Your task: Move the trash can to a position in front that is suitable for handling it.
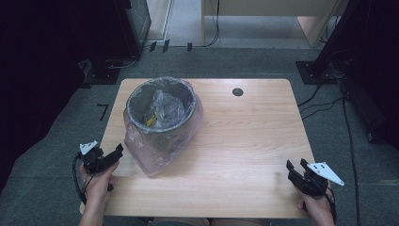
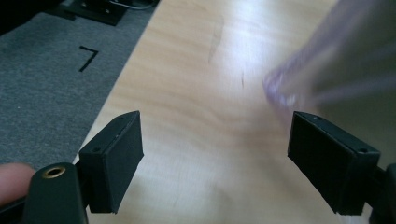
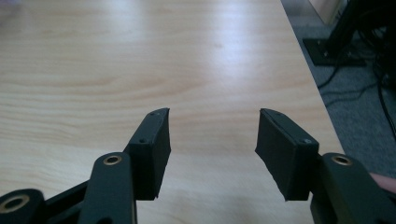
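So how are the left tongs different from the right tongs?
The left tongs sit by the table's left edge, close to the bagged bin; the right tongs sit at the right edge, far from it. In the gripper views, the left tongs' jaws gape wider than the right tongs' jaws. Both are black, open and empty.

grey carpet floor (image 1: 263, 61) w/ black "7" mark (image 1: 103, 111), cables (image 1: 324, 101), light wood table (image 1: 244, 136).
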Available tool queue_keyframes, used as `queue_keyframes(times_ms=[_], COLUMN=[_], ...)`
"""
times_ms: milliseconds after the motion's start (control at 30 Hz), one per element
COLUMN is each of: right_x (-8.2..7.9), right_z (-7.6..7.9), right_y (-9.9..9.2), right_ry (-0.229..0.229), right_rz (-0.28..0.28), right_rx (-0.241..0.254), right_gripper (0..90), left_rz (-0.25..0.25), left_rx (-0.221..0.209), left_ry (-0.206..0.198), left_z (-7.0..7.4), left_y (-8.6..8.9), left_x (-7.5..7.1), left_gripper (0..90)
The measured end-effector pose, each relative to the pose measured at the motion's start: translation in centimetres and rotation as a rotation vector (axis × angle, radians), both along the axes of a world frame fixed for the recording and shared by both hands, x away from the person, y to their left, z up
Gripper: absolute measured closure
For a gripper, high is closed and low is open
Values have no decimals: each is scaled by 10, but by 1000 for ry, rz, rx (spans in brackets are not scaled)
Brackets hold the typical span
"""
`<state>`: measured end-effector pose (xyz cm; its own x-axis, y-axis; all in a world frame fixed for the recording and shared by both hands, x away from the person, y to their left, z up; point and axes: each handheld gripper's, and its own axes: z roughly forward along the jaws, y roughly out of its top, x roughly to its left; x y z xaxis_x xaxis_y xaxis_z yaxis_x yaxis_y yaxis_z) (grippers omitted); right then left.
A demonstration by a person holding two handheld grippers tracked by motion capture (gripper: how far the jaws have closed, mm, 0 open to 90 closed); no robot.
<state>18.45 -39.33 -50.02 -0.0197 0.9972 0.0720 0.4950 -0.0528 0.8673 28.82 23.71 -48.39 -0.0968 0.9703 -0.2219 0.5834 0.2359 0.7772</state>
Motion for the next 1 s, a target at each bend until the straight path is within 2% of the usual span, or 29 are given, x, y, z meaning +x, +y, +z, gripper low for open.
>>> queue_keyframes(times_ms=[67,100,200,233,267,333,400,433,467,533,567,600,667,800,833,933,967,1000], right_x=[1,4,8,10,10,18,20,24,32,35,40,48,51,69,79,90,102,102], right_z=[1,3,8,10,10,17,19,21,26,27,30,35,37,48,52,57,61,61], right_y=[3,10,21,25,25,37,39,41,48,52,57,68,72,96,108,118,127,127], right_ry=[-13,6,31,37,37,40,40,39,31,29,21,11,5,-31,-43,-54,-65,-65], right_rz=[12,45,74,81,81,108,111,116,113,112,115,142,155,204,220,232,246,246], right_rx=[7,31,25,19,19,-4,1,11,30,33,31,47,53,61,50,42,65,65], right_gripper=[480,484,483,480,480,423,410,408,425,441,480,546,564,638,668,683,692,692], left_rz=[15,-2,-13,-11,-11,-2,1,-2,-12,-19,-23,-32,-47,-84,-96,-122,-130,-136], left_rx=[11,8,6,-5,-5,-22,-35,-35,-33,-37,-42,-46,-45,-53,-57,-74,-83,-84], left_ry=[16,3,-12,-36,-36,-65,-86,-101,-116,-130,-137,-146,-172,-207,-217,-233,-237,-238], left_z=[5,11,17,24,24,33,39,43,47,49,50,51,53,54,54,53,52,51], left_y=[-5,-11,-15,-17,-17,-16,-15,-16,-17,-19,-21,-24,-30,-41,-47,-54,-57,-59], left_x=[8,15,20,25,25,29,34,37,42,46,48,51,56,64,66,67,68,68], left_gripper=[175,177,242,255,257,269,300,342,439,474,520,588,611,718,753,779,797,797])
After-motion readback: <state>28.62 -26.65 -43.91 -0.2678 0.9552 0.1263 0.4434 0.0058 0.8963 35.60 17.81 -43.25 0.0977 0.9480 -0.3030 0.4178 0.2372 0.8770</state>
